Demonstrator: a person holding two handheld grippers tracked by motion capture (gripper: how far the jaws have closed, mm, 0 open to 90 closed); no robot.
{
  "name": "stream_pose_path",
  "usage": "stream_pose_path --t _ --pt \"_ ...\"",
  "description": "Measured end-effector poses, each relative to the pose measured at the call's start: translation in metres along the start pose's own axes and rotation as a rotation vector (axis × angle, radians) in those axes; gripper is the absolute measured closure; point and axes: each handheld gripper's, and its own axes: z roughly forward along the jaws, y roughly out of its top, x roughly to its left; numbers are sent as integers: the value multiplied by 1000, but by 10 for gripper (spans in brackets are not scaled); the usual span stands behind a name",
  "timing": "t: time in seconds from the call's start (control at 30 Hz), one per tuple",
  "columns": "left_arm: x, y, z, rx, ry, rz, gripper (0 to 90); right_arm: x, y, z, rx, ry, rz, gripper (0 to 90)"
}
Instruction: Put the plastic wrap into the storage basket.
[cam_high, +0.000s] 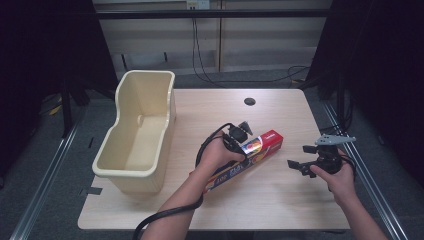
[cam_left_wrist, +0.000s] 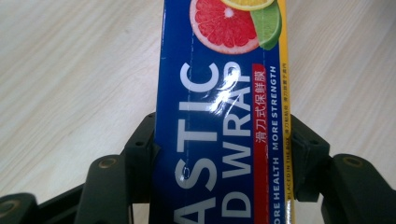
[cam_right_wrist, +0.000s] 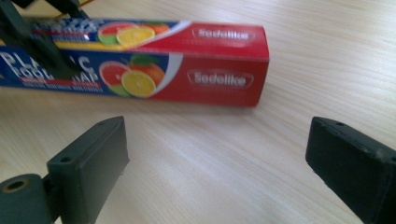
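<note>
Plastic wrap box (cam_high: 248, 154) lies slantwise on the desk (cam_high: 270, 195), about midway between the side edges and nearer the front edge, its red end aimed toward the far right corner. At the left edge stands a cream bin (cam_high: 137, 132), open and bare inside, likely where the box belongs.

The left tool (cam_high: 235, 141) pinches the box across its narrow width, a black pad flat against each long side in the left gripper view (cam_left_wrist: 219, 140). That grip sits close to the box's middle, which is good: lifted from there, the box should stay level rather than tip at one end. Raising it straight up before swinging toward the bin would keep it from dragging. The left forearm comes in from the front edge, wrist bent over the box.

The right tool (cam_high: 303, 165), its jaws spread wide and holding nothing, hovers just beyond the red end, hand low near the right edge.
</note>
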Motion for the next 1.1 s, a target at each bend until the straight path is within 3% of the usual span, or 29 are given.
stream_pose_path --t 0.17,0.37,0.4,0.5,0.53,0.63,0.73,1.1 --pt "2 -3 -24 -22 -21 -57 407 2 0 -1 -7 3 -5 46" --pt "5 -5 -58 -18 6 -110 407 3 0 1 1 10 -7 39" --pt "6 -7 -68 -29 4 -136 406 4 0 1 8 17 -13 39" --pt "8 -8 -78 -31 12 -165 407 5 0 2 9 16 -17 39" --pt "9 -10 -88 -25 18 -173 407 5 1 2 7 18 -15 39" --pt "10 -11 -97 -25 26 -182 407 4 1 2 5 14 -17 38" --pt "13 -14 -111 -36 7 -205 407 5 1 2 6 29 -21 34" --pt "18 -22 -159 -61 41 -271 407 7 1 3 7 41 -32 24"
